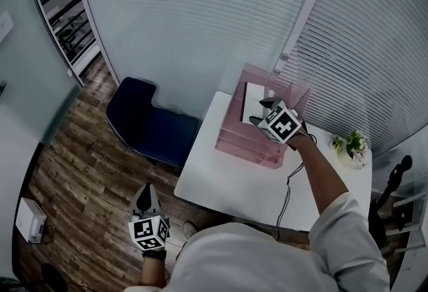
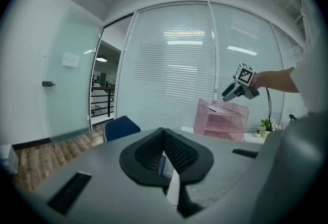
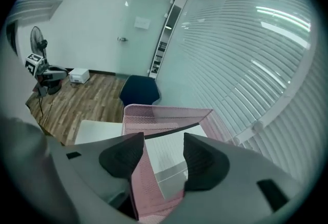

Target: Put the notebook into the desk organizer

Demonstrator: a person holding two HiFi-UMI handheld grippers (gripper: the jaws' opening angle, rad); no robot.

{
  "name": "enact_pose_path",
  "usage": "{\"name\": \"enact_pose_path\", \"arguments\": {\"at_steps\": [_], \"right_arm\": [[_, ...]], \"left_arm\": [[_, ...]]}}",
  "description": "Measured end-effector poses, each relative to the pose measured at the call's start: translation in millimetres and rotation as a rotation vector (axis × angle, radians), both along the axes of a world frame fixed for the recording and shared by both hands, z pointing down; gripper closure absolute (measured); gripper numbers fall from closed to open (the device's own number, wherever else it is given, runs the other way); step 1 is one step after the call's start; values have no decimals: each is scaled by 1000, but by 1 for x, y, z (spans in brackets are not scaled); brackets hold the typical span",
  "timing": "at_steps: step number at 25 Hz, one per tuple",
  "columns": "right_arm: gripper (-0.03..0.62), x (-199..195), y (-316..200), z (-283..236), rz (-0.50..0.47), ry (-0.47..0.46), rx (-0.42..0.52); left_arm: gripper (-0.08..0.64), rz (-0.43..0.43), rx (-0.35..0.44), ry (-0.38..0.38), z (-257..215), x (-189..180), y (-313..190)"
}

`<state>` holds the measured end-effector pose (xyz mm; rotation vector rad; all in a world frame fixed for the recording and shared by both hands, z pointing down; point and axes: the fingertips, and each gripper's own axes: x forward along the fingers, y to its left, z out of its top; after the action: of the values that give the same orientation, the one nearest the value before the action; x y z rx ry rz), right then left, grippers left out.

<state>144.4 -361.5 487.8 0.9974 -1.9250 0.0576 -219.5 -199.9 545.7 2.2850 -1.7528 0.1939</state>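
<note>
The only print I can make out is the black-and-white square markers on the gripper cubes. The small pale plate (image 2: 70, 59) on the frosted glass wall is too small to read.

The white notebook (image 1: 254, 98) lies flat in the top tray of the pink wire-mesh desk organizer (image 1: 247, 147), which stands at the far end of the white rectangular table (image 1: 227, 184), at about 1 o'clock from the person. The right gripper (image 1: 262, 111) hangs just above it with its jaws spread apart. From its own camera, the right gripper (image 3: 163, 141) shows the notebook (image 3: 166, 161) below the gap, with neither pad touching it.

The left gripper (image 1: 145, 198) hangs low at about 7 o'clock, off the table and over the brown wood-plank floor (image 1: 87, 177). The pads of the left gripper (image 2: 164, 133) are pressed together on nothing.

A dark blue upholstered chair (image 1: 144, 120) stands against the table's edge at 11 o'clock. A small potted green plant (image 1: 352, 146) sits on the table at 3 o'clock from the organizer. A thin black cable (image 1: 289, 190) trails across the tabletop beneath the right arm. A white box-shaped device (image 1: 30, 220) rests on the floor at 8 o'clock. Glass walls with white slatted blinds (image 1: 200, 10) close in the corner behind the table.
</note>
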Motion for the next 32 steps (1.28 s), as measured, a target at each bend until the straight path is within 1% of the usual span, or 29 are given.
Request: {"name": "enact_pose_path", "arguments": {"at_steps": [4,8,9,12,23,27,32], "right_arm": [[355,4,16,-17,59,-85,106],[404,6,39,-32,102,-184,207],[426,7,46,-35,110,-205,232],[467,11,66,-40,132,-255,289],[546,26,124,-44,195,-399,436],[572,30,142,-46,220,-446,464],[576,33,161,-46,251,-501,486]], "left_arm": [[552,29,5,-7,-3,11,-5],[552,54,7,-12,-4,21,-10],[552,60,8,-14,-5,24,-11],[552,79,8,-17,-7,32,-13],[552,126,5,-46,-11,58,-19],[552,140,3,-53,-12,67,-19],[552,156,3,-63,-13,75,-17]]}}
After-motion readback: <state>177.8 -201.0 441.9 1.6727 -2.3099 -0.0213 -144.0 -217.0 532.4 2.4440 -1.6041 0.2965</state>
